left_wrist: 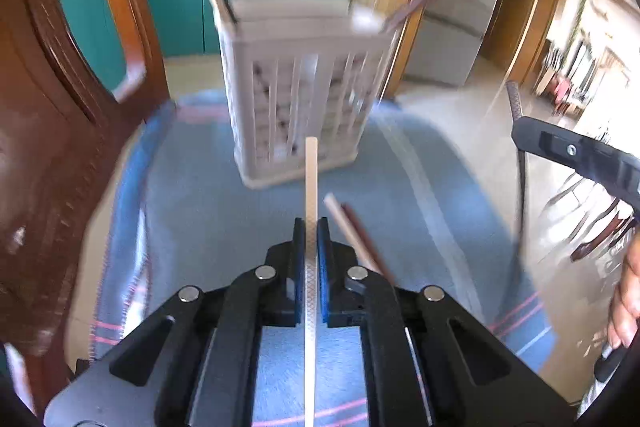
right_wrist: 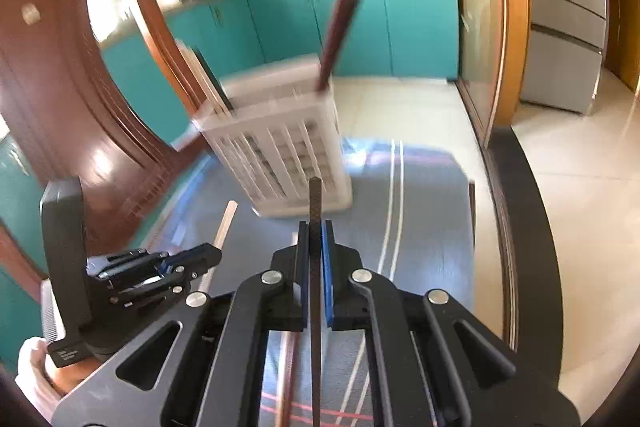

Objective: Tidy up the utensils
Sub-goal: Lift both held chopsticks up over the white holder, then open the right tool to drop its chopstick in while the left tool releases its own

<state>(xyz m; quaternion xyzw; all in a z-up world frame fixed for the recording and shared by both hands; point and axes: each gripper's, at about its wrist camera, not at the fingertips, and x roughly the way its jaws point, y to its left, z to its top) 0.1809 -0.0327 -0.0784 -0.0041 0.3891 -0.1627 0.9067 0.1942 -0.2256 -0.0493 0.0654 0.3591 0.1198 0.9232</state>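
The pale cream chopstick [left_wrist: 311, 187] sits pinched between the closed pads of the left gripper [left_wrist: 311, 227], its long axis running straight ahead, tip aimed at the far white slatted plastic utensil holder [left_wrist: 296, 99]. The dark patterned chopstick [right_wrist: 315, 211] is clamped likewise in the right gripper [right_wrist: 316, 231], also pointing forward at the holder. Gripping each near mid-length probably leaves a free end to drop into a compartment. Two loose chopsticks, cream and brown [left_wrist: 352, 231], lie on the blue striped cloth [left_wrist: 200, 207] just right of the left gripper.
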